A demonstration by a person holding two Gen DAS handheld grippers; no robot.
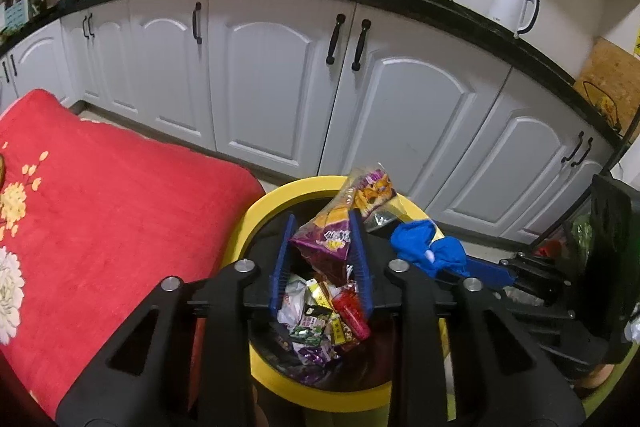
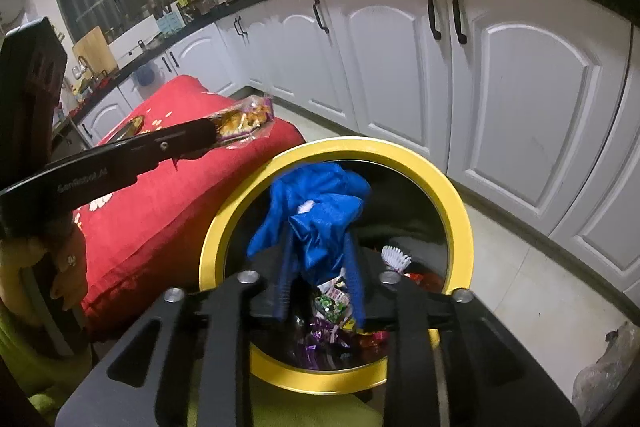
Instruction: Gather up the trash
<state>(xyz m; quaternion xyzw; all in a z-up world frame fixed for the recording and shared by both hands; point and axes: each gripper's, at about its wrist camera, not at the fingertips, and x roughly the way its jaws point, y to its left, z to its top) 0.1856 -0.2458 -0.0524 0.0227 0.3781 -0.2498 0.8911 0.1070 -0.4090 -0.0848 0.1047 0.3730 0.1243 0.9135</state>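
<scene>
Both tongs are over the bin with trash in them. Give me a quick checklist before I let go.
1. Left tongs over the bin mouth: ok, the snack bag between the fingers hangs above the opening.
2. Right tongs over the bin: ok, the blue wad sits inside the yellow rim.
3. Left grip released: cannot tell; the bag is still between the fingers.
4. Right grip released: cannot tell; the wad is still between the fingers.
5. Room in the bin: ok, wrappers lie well below the rim.
6. Tongs clear of each other: ok, apart in both views.
</scene>
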